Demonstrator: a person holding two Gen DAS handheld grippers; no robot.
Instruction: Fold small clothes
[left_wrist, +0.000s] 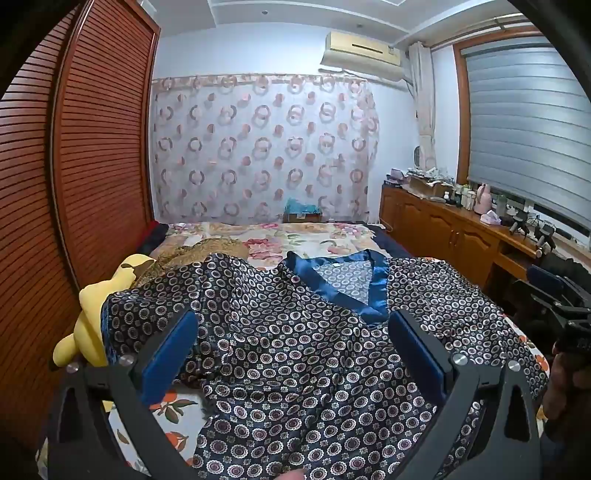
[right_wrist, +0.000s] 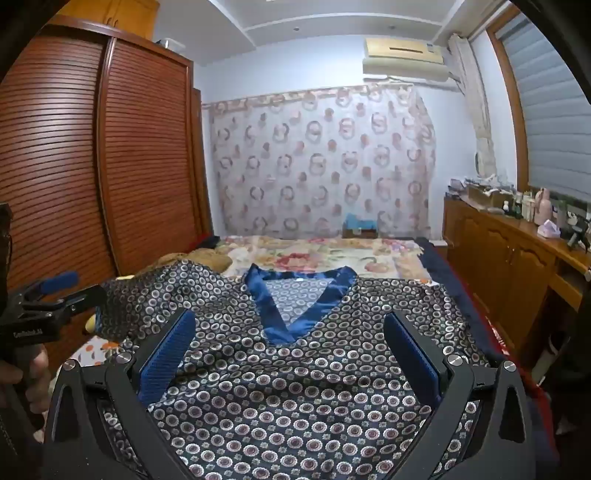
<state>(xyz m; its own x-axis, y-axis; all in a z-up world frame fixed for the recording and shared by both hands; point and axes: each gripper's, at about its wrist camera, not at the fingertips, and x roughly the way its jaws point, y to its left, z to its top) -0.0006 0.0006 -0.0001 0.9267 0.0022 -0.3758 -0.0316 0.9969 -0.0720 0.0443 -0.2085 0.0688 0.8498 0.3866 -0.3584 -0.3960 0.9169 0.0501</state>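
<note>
A dark satin top with a small ring pattern and a blue V-neck collar lies spread face up on the bed, collar at the far side; it also shows in the right wrist view. My left gripper is open and empty, hovering over the top's left half. My right gripper is open and empty over its middle, below the collar. The right gripper shows at the right edge of the left wrist view. The left gripper shows at the left edge of the right wrist view.
The bed has a floral sheet. A yellow plush toy lies at the bed's left edge against the wooden slatted wardrobe. A wooden cabinet with bottles and boxes runs along the right wall under the window blind.
</note>
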